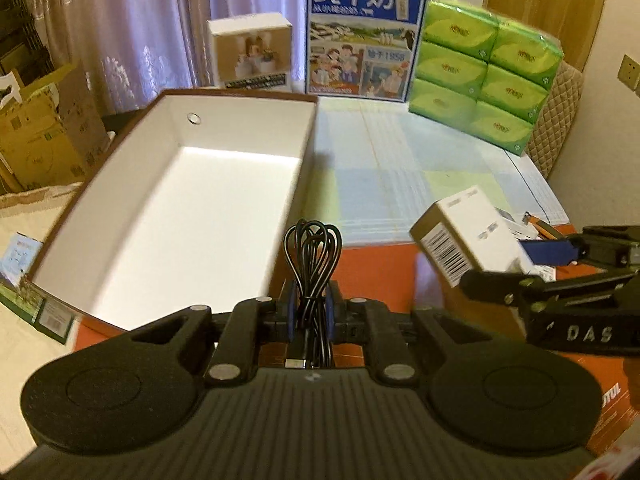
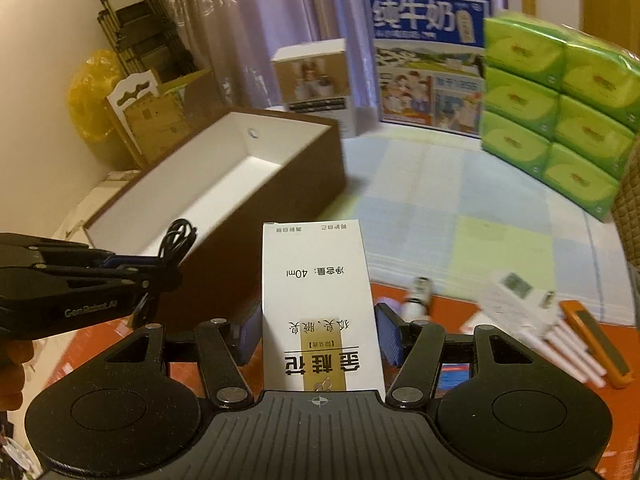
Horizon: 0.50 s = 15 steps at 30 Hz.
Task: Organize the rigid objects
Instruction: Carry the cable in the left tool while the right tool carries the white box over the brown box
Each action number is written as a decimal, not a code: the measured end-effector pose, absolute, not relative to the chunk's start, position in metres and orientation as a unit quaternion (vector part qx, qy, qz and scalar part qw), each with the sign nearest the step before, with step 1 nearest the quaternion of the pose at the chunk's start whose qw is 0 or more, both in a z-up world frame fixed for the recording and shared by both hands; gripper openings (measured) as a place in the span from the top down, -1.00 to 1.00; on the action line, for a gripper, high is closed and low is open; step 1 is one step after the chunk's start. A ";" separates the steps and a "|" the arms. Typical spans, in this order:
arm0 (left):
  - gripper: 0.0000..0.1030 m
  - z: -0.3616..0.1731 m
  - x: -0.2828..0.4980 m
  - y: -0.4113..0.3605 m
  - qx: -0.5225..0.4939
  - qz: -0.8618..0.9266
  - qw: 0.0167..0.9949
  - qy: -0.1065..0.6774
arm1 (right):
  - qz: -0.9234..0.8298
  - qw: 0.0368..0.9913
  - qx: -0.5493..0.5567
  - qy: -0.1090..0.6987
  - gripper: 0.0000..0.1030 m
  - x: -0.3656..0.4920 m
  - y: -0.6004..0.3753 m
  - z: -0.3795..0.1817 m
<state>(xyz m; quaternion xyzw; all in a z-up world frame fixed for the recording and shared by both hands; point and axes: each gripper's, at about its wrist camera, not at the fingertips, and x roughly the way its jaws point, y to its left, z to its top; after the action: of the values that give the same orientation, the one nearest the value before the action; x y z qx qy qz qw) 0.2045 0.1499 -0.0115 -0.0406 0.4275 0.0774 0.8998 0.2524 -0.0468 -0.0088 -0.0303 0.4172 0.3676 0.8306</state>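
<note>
Left wrist view: the left tongs (image 1: 311,312) are squeezed tight on a black cable (image 1: 313,256), coiled in a bundle that sticks up between the blue pads, near the middle of the frame. Just past them sits a long open box (image 1: 240,100), brown outside and white inside, filling the left half of the frame. At the right edge, the right tongs (image 1: 516,272) come in from the side, gripping a small white box (image 1: 468,236) with a barcode on its end.

Right wrist view: the small white box (image 2: 316,304) stands in the middle low part of the frame, with the right tongs (image 2: 318,336) clamped on it. The left tongs (image 2: 160,272) reach in from the left edge with the black cable (image 2: 176,240), in front of the open box (image 2: 304,168). At the lower right, an orange tool (image 2: 596,340) and some white sticks (image 2: 568,352) lie on the tabletop (image 2: 420,200). At the back stand a blue milk carton (image 2: 428,60) and green tissue packs (image 2: 560,112).
</note>
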 end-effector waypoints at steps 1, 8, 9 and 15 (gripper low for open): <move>0.78 -0.009 0.201 0.157 -0.040 0.077 0.901 0.424 | 0.369 0.830 -0.029 0.416 -0.09 0.249 -0.038 -0.007; 0.78 0.003 0.187 0.212 -0.034 0.090 0.907 0.411 | 0.385 0.828 -0.024 0.408 -0.09 0.231 0.030 0.006; 0.78 0.004 0.186 0.221 -0.034 0.093 0.907 0.410 | 0.387 0.827 -0.023 0.406 -0.09 0.230 0.041 0.008; 0.78 0.003 0.184 0.269 -0.035 0.113 0.906 0.407 | 0.396 0.823 -0.019 0.406 -0.09 0.233 0.096 0.013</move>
<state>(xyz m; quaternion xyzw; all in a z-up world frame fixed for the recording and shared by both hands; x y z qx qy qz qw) 0.1841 0.2686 0.0033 -0.0353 0.4071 0.1126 0.9057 0.2334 0.0962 0.0135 -0.0188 0.4060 0.3962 0.8233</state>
